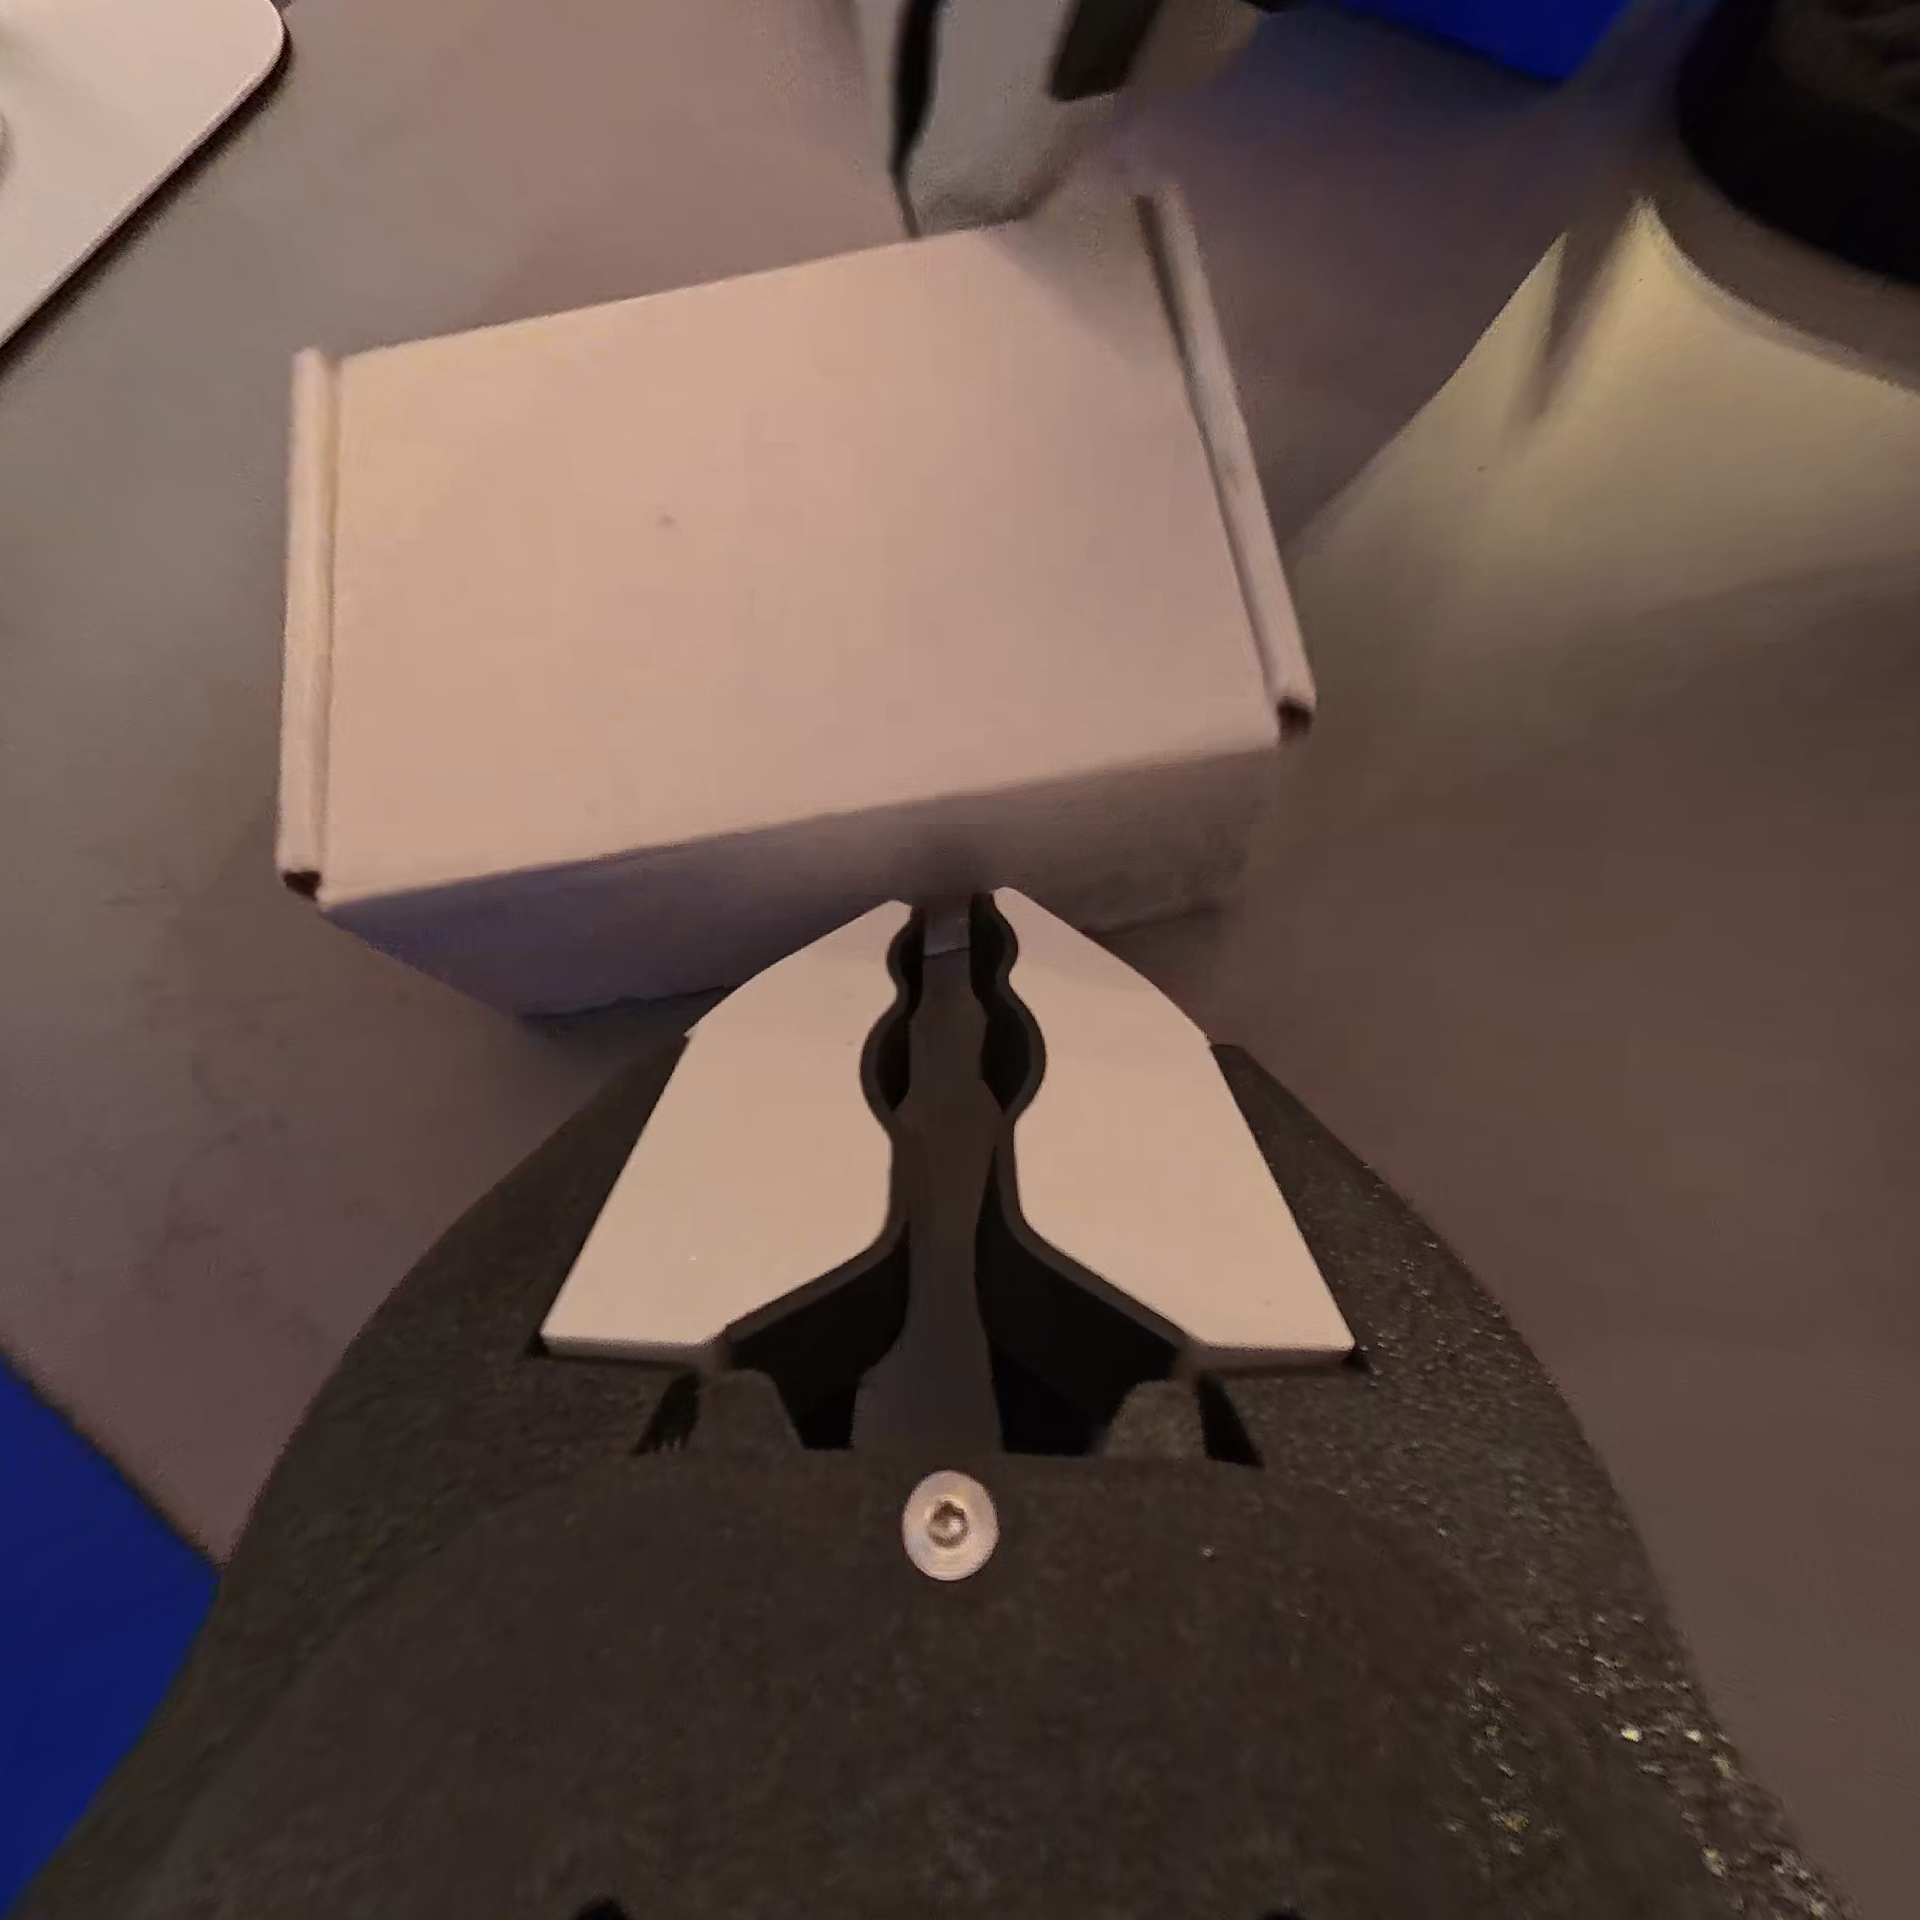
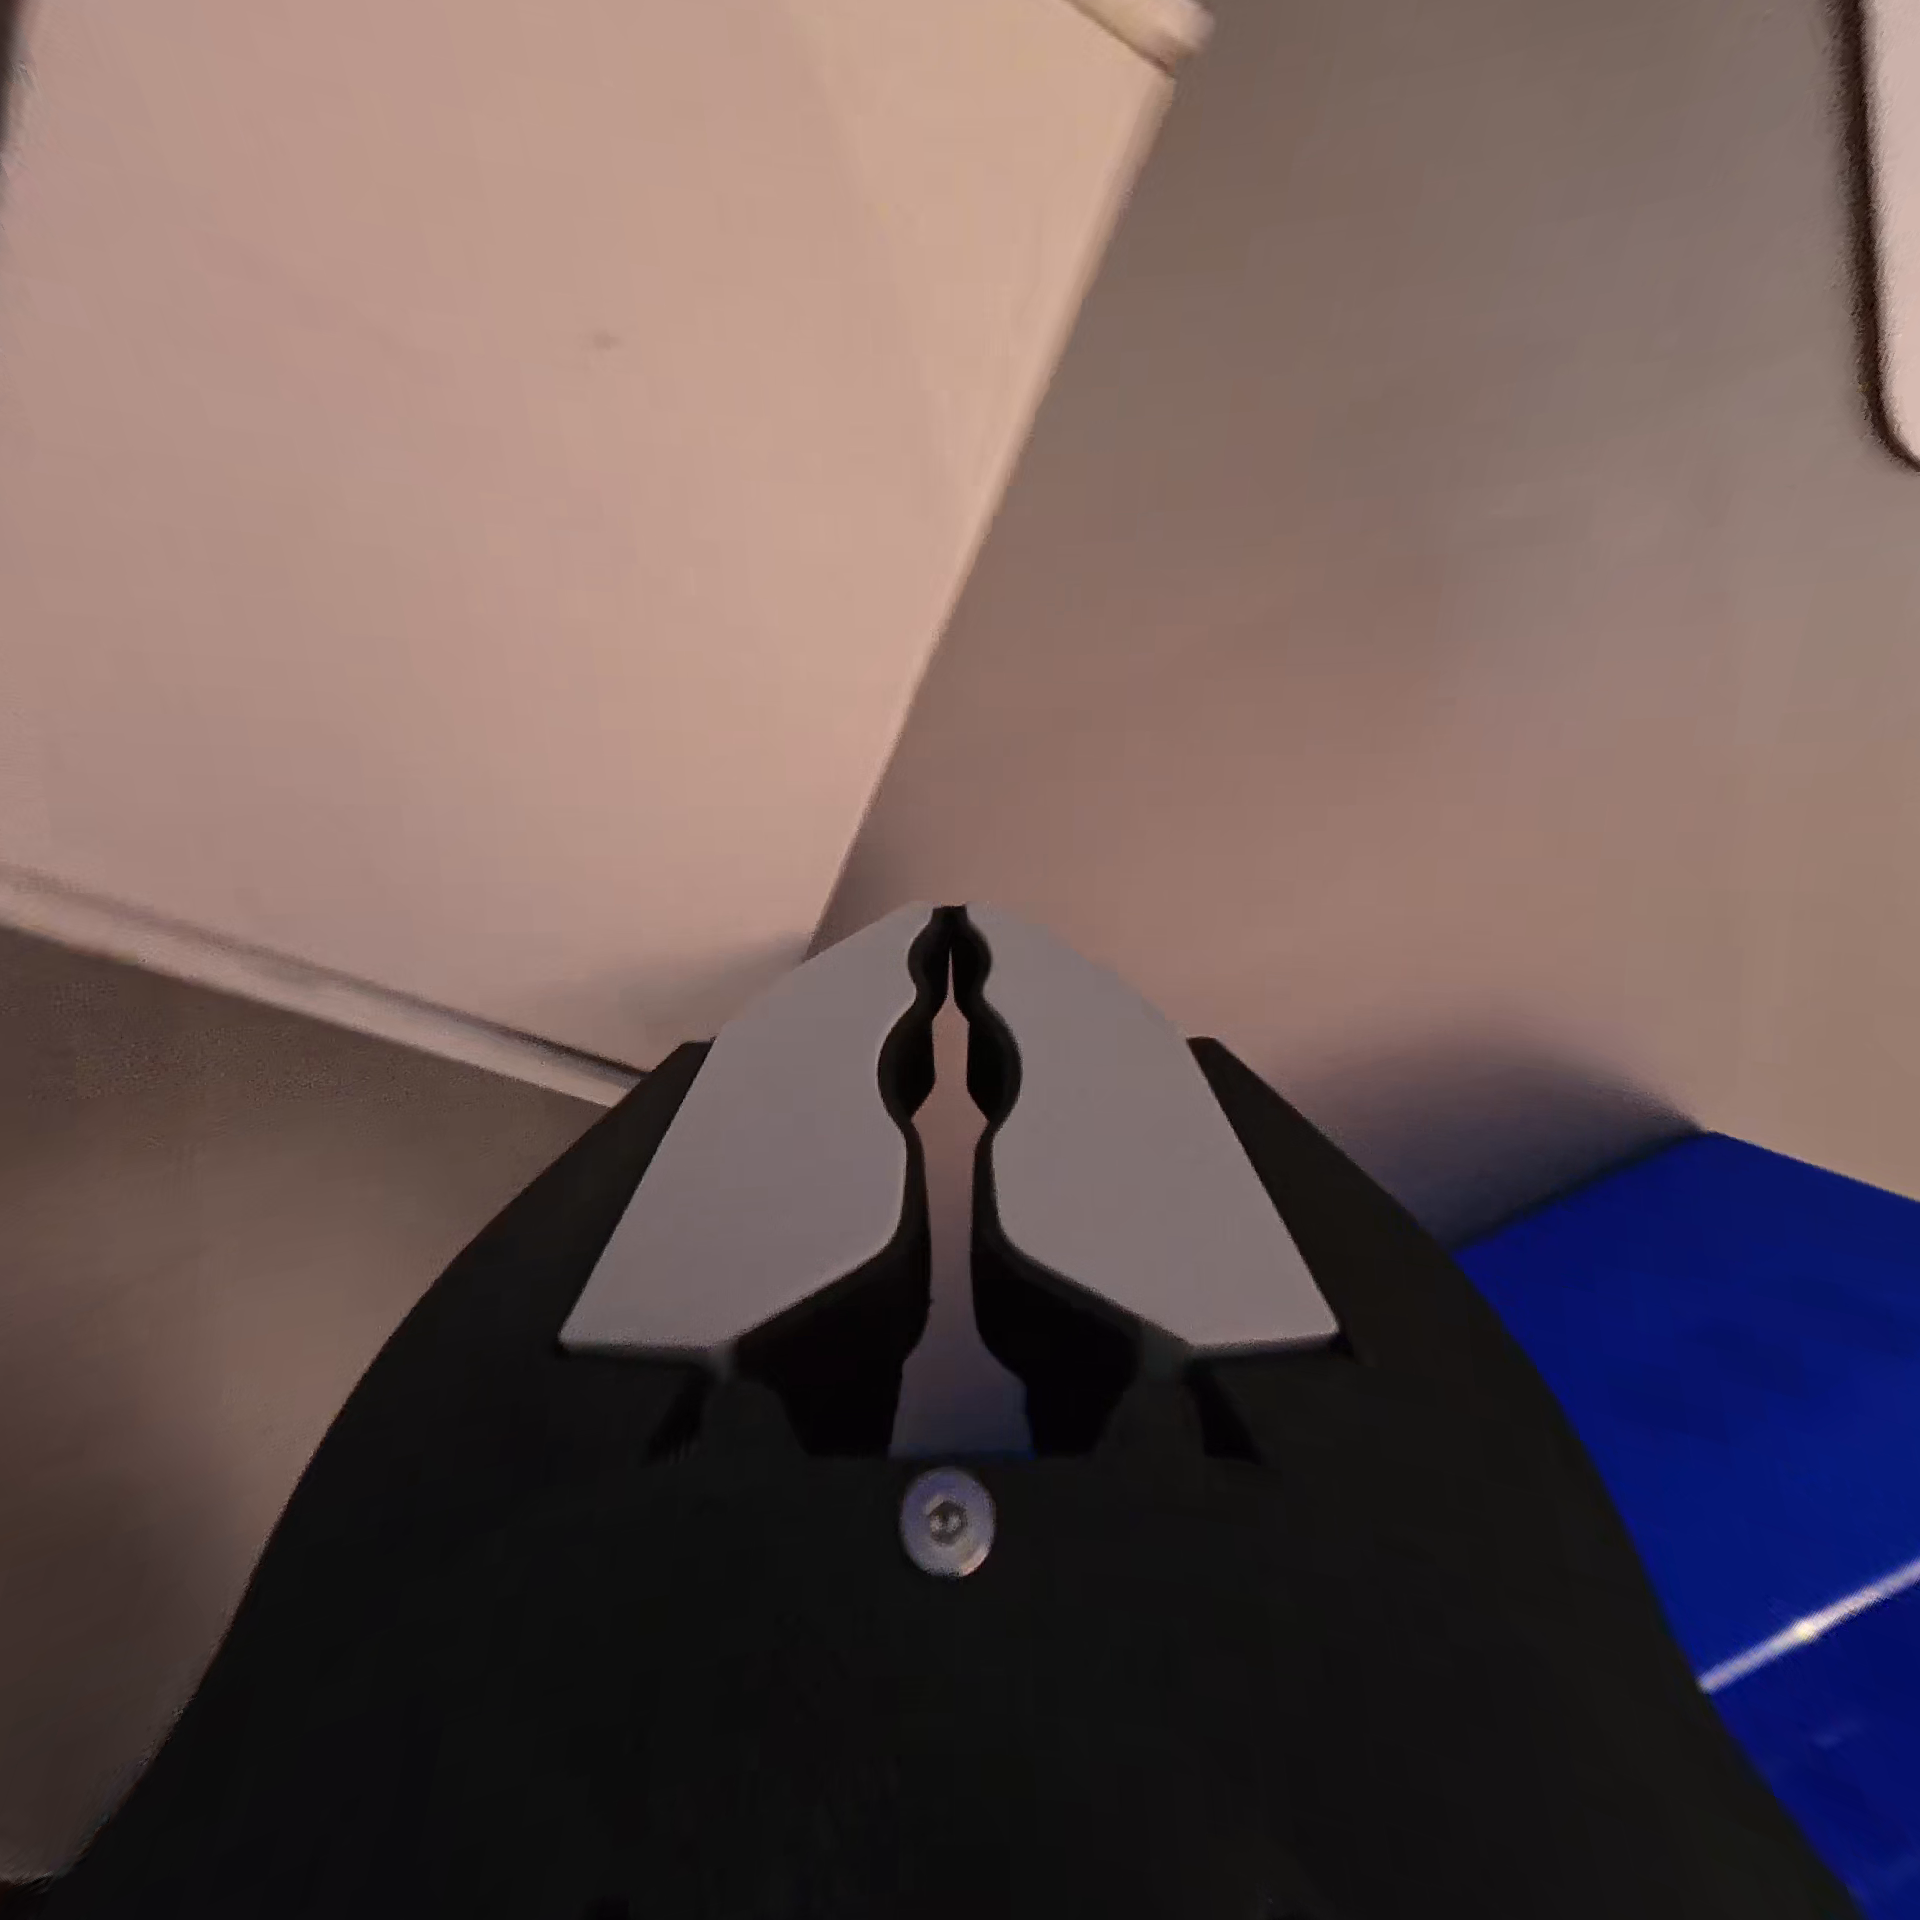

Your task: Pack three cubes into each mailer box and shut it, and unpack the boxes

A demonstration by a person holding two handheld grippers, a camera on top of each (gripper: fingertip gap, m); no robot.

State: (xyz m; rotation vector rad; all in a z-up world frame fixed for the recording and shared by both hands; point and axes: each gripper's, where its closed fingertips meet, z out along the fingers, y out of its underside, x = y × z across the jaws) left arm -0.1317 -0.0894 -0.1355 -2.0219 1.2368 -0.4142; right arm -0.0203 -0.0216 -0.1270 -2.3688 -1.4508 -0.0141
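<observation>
One closed white mailer box [image 1: 769, 623] filled the middle of the left wrist view, sitting flat on the grey table [image 1: 1558, 1039] with its lid down and its rolled side edges showing on both flanks. The left gripper [image 1: 948, 914] had its jaws pressed almost together right at the box's near front wall, and a thin sliver of something pale sat between the tips; whether that was the lid's front flap or only the wall behind could not be told. If it was the flap, a pull that angled sideways would likely drag the light box across the table rather than open it, and a weak pinch on so thin an edge could slip off. At the far edge of the box the right gripper [image 1: 987, 104] showed, blurred, apparently just above or against the back rim. A blue object [image 1: 83, 1558] lay at the lower left, and another blue patch [image 1: 1455, 42] at the top.

Seen from the right wrist view, the right gripper [image 2: 950, 920] had its jaws pressed together with nothing between them, hovering beside the mailer box's [image 2: 520, 468] corner. No cubes were visible, so whether the box was packed could not be judged. With this gripper not clearly bracing the box, any tug from the other side risked sliding or tipping it. A blue object [image 2: 1714, 1455] lay close on the right, where a careless sweep could knock it.
</observation>
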